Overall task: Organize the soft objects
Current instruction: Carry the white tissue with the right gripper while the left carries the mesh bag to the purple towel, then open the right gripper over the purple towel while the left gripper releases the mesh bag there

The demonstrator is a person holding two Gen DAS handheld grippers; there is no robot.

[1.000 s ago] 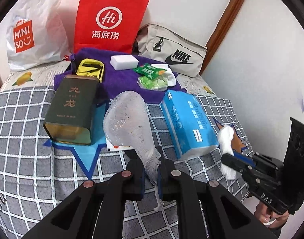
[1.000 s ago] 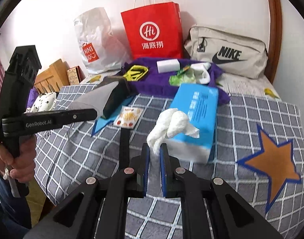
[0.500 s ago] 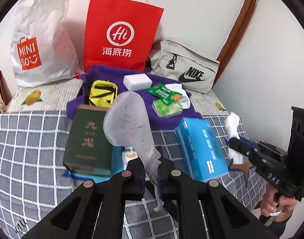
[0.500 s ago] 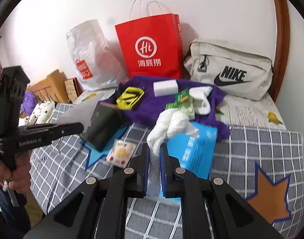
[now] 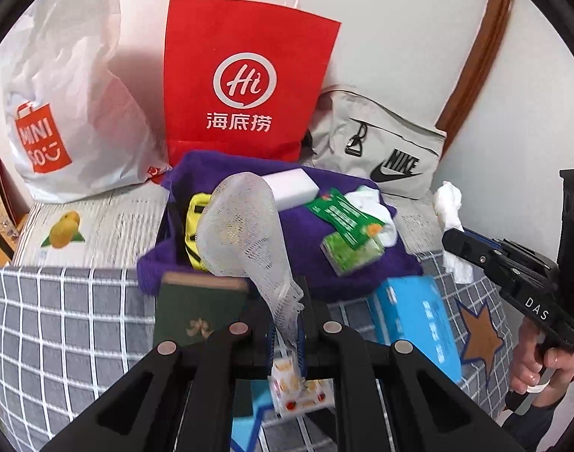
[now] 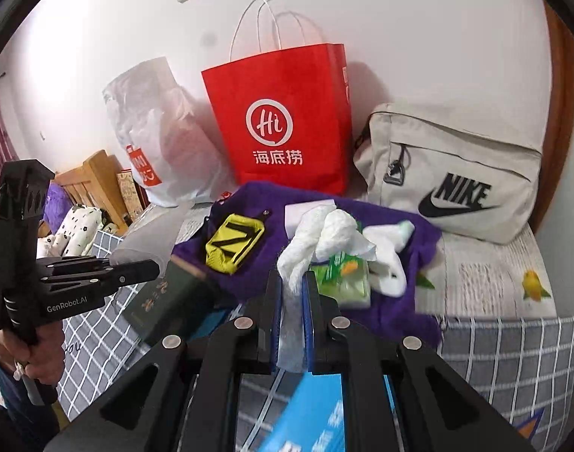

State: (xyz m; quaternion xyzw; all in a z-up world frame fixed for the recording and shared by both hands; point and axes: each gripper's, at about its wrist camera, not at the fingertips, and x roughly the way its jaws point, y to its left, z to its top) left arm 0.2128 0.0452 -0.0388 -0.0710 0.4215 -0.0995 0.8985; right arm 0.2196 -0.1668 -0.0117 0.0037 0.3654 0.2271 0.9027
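Observation:
My left gripper (image 5: pixel 287 324) is shut on a white mesh foam sleeve (image 5: pixel 245 233) that stands up above the bed, in front of the purple towel (image 5: pixel 309 267). In the right wrist view my right gripper (image 6: pixel 291 282) is shut on a crumpled white tissue (image 6: pixel 324 233), also held over the purple towel (image 6: pixel 396 312). That tissue (image 5: pixel 450 207) and the right gripper (image 5: pixel 452 241) also show at the right edge of the left wrist view. On the towel lie a yellow pouch (image 6: pixel 234 241), a white sponge block (image 5: pixel 290 188), green packets (image 5: pixel 347 233) and a white sock (image 6: pixel 388 260).
A red paper bag (image 5: pixel 245 79), a white Miniso plastic bag (image 5: pixel 64 105) and a beige Nike bag (image 5: pixel 377 150) line the wall. A dark green tin (image 5: pixel 196 309), a blue tissue pack (image 5: pixel 418 324) and a small snack packet (image 5: pixel 298 391) lie on the grey checked bedspread (image 5: pixel 61 320).
Both grippers have moved forward toward the purple towel and the bags, each still holding its object. The tin and blue tissue pack have slid lower and nearer in view.

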